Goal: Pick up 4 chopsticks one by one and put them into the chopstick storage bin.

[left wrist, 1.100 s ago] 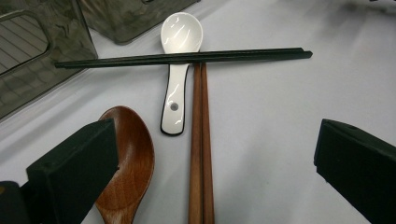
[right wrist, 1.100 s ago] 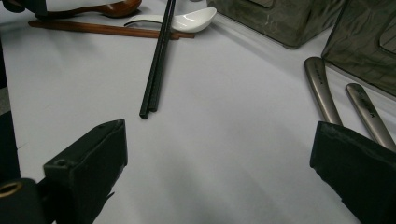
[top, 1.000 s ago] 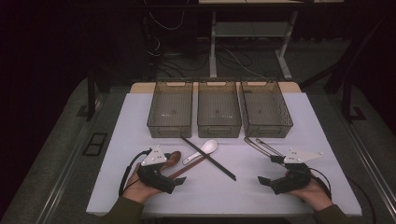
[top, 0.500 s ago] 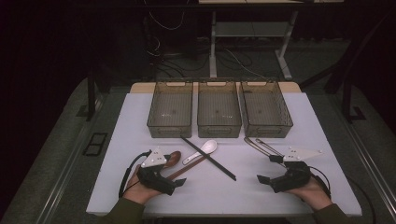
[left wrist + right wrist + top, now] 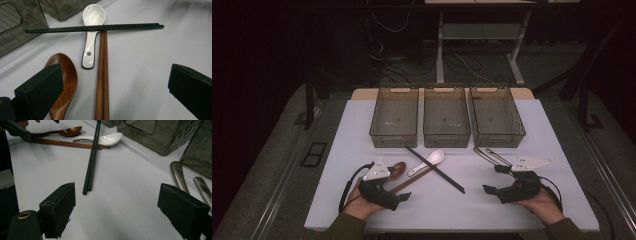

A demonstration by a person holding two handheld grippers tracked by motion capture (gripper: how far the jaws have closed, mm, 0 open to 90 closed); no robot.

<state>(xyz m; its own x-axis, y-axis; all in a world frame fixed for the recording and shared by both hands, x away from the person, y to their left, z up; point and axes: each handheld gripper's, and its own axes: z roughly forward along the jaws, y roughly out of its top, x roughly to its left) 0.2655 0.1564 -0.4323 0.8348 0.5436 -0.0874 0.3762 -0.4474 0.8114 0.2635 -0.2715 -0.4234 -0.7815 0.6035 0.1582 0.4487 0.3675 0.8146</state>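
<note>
My left gripper point(image 5: 399, 187) point(image 5: 116, 75) rests open at the table's front left, with nothing between its jaws. Just ahead of it lie a brown wooden spoon point(image 5: 396, 169) point(image 5: 68, 75) beside its left jaw and a pair of brown chopsticks point(image 5: 412, 181) point(image 5: 103, 75). A white ceramic spoon point(image 5: 432, 160) point(image 5: 93, 13) lies beyond, and black chopsticks point(image 5: 434, 169) point(image 5: 95, 28) cross over it. At the front right, my right gripper point(image 5: 494, 179) point(image 5: 117, 195) is open and empty. The black chopsticks' point(image 5: 91, 165) near end lies just ahead of its left jaw. Two metal utensil handles point(image 5: 487, 154) point(image 5: 178, 176) lie by its right jaw.
Three smoky clear bins stand in a row at the back of the white table point(image 5: 362, 130): left point(image 5: 394, 137), middle point(image 5: 447, 139), right point(image 5: 499, 139). Dark floor, cables and stand legs lie beyond the table's far edge.
The right gripper has drifted slightly to the left. The left gripper and the utensils have stayed where they were.
</note>
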